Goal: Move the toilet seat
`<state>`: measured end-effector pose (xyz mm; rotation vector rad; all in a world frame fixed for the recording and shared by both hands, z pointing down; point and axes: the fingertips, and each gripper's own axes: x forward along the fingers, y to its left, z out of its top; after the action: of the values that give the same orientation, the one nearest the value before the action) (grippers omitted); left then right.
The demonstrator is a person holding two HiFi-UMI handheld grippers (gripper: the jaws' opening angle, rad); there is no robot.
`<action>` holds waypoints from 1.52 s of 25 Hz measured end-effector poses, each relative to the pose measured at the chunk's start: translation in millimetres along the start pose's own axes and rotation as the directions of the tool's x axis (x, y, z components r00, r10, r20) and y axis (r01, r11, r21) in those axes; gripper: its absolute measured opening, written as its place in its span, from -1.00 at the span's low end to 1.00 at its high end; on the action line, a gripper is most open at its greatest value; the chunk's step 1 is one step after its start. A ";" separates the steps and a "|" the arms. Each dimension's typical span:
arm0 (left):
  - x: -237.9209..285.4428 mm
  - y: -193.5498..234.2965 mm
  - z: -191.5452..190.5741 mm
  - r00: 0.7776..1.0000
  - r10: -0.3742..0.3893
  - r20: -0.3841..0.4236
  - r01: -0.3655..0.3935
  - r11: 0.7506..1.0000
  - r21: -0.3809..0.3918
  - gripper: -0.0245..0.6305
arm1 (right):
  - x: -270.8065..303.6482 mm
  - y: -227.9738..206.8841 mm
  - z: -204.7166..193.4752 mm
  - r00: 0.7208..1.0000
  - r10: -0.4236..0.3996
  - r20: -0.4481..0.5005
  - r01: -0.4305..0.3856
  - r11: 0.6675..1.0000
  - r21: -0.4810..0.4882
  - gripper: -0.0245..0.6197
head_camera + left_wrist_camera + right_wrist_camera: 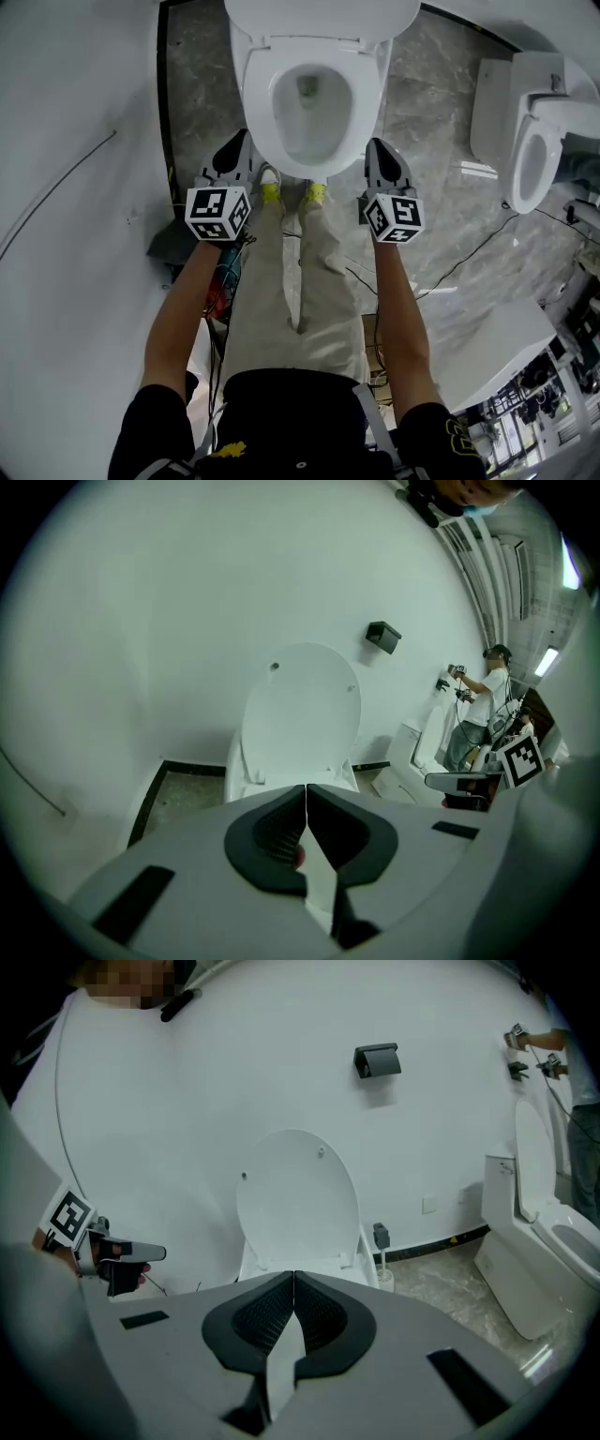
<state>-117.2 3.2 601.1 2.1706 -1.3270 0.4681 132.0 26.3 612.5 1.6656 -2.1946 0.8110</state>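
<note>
Head view: left hand-held gripper (pixel 240 141), right hand-held gripper (pixel 376 144) flank toilet (pixel 255 103), arms (pixel 178 319) outstretched.

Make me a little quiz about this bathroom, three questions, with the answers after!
1. True or false: the white plastic toilet lid stands upright.
2. Which is right about the left gripper and the right gripper?
A. Both have shut jaws with nothing in them.
B. Both are holding the seat.
C. One has open jaws.
3. Fill in: the small black box hangs on the white ____, higher than the lid.

Key: 1 true; 2 A; 3 wall.
</note>
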 end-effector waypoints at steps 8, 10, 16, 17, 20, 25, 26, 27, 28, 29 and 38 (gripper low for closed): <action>24.2 21.5 -45.4 0.996 0.022 -0.089 -0.015 0.997 0.077 -0.86 | 21.1 -6.4 -38.6 0.997 -0.012 -0.072 0.010 1.000 -0.015 -0.84; 33.4 26.1 -55.4 0.995 0.003 -0.102 0.003 0.998 0.060 -0.85 | 26.8 -8.8 -48.7 0.996 -0.015 -0.087 0.014 1.000 -0.014 -0.83; 60.9 37.8 -92.1 0.985 -0.019 -0.172 0.028 0.999 0.046 -0.70 | 45.6 -20.1 -79.5 0.990 -0.024 -0.138 0.023 1.000 -0.010 -0.69; 63.5 37.9 -98.6 0.983 -0.028 -0.184 0.036 0.999 0.036 -0.65 | 47.5 -22.0 -84.9 0.989 -0.026 -0.147 0.025 1.000 -0.011 -0.66; 68.7 35.3 -114.6 0.976 -0.068 -0.208 0.068 0.998 -0.007 -0.39 | 51.5 -28.0 -100.6 0.983 -0.038 -0.179 0.037 0.999 -0.009 -0.54; 70.5 35.9 -133.9 0.966 -0.076 -0.248 0.074 0.997 -0.017 -0.22 | 52.3 -33.5 -121.8 0.973 -0.056 -0.226 0.057 0.998 0.000 -0.31; 70.0 36.4 -138.5 0.962 -0.078 -0.260 0.075 0.997 -0.025 -0.19 | 52.0 -33.7 -126.2 0.970 -0.056 -0.234 0.059 0.998 0.005 -0.25; 69.8 36.9 -143.2 0.958 -0.083 -0.273 0.076 0.996 -0.037 -0.15 | 52.0 -33.8 -130.3 0.969 -0.056 -0.242 0.060 0.998 0.010 -0.22; 69.9 37.5 -147.7 0.954 -0.089 -0.286 0.078 0.996 -0.051 -0.12 | 52.1 -34.2 -134.1 0.967 -0.054 -0.247 0.060 0.998 0.016 -0.21; 70.1 38.3 -151.7 0.950 -0.095 -0.297 0.080 0.995 -0.063 -0.09 | 52.5 -34.8 -137.5 0.966 -0.053 -0.252 0.060 0.998 0.022 -0.16; 74.2 45.5 -197.2 0.902 -0.127 -0.413 0.063 0.984 -0.165 0.33 | 62.5 -41.0 -183.2 0.937 -0.039 -0.348 0.080 0.991 0.103 0.25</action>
<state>-126.3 55.7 810.0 1.8637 -0.9780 0.7293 130.2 75.1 804.3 1.4947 -1.8794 1.1373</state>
